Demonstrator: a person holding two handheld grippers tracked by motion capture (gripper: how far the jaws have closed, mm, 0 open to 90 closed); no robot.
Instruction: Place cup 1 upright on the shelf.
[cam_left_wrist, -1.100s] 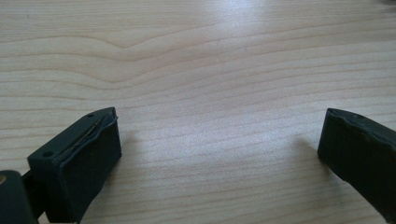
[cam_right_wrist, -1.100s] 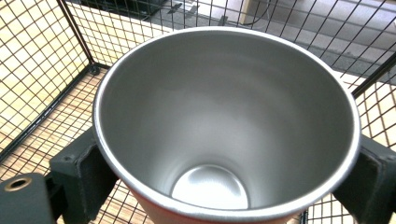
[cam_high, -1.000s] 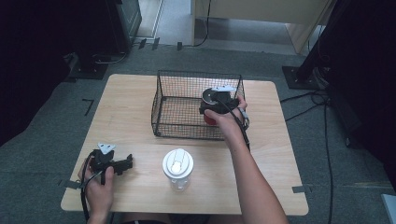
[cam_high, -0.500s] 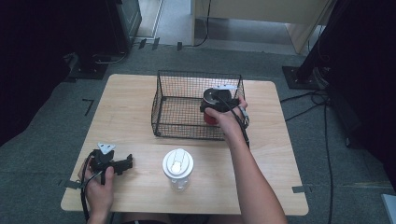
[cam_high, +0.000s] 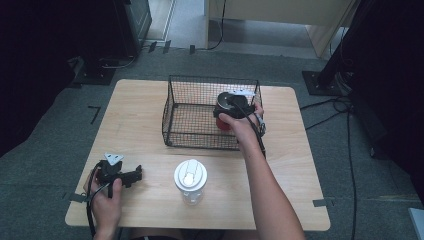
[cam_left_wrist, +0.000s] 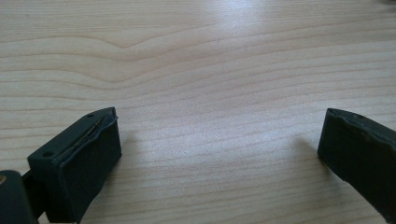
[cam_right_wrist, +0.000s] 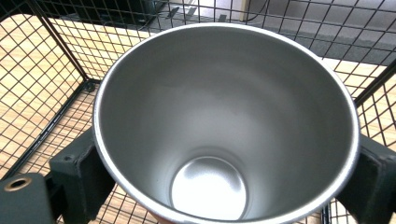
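Cup (cam_right_wrist: 224, 140) upright, mouth up, inside basket (cam_high: 190, 125)

No readable text, label, brand or number shows on anything.

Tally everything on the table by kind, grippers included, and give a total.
Wire baskets: 1, the black wire basket.
Metal cups: 1, the steel cup inside the basket.
Lidded clear bottles: 1, the white-lidded bottle.
Grippers: 2, left gripper, right gripper.
Total: 5.
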